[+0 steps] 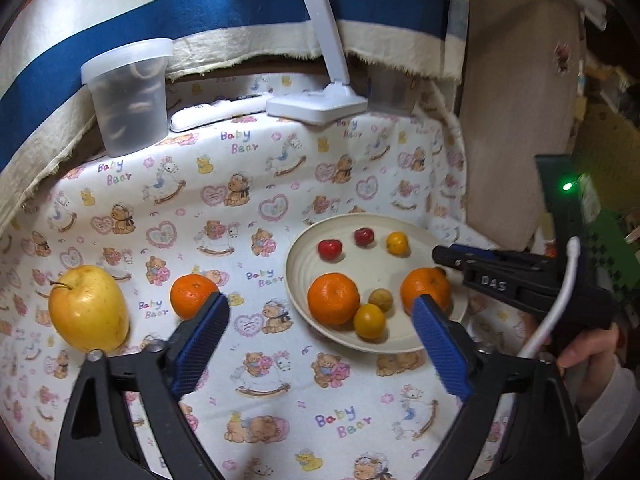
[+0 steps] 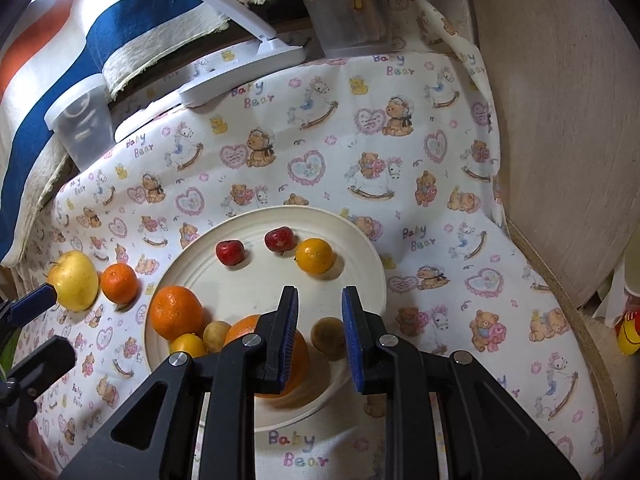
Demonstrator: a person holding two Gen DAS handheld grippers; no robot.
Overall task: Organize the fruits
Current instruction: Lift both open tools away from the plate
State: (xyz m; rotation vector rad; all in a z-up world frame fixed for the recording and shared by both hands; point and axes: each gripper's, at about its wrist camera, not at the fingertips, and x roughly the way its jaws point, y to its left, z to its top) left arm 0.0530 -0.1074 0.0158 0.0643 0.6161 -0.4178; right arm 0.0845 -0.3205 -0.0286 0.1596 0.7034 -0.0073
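Note:
A cream plate (image 1: 304, 248) (image 2: 360, 248) holds two oranges (image 1: 333, 298) (image 2: 175, 312), two small red fruits (image 1: 330, 249) (image 2: 229, 252), small yellow-orange fruits (image 1: 397, 243) (image 2: 314, 255) and brownish round fruits (image 2: 327, 335). A yellow apple (image 1: 89, 307) (image 2: 74, 286) and a loose orange (image 1: 192, 294) (image 2: 119, 282) lie on the cloth left of the plate. My left gripper (image 1: 320, 312) is open and empty, above the cloth near the plate's front. My right gripper (image 2: 320, 312) is open with a narrow gap, empty, over the plate's near side; it also shows in the left wrist view (image 1: 440, 258).
A lidded clear tub (image 1: 128, 98) (image 2: 82, 120), a white lamp base (image 1: 316, 106) (image 2: 240, 76) and a second container (image 2: 348, 20) stand at the back. A striped cloth (image 1: 200, 20) hangs behind. A beige wall (image 2: 560, 120) bounds the right.

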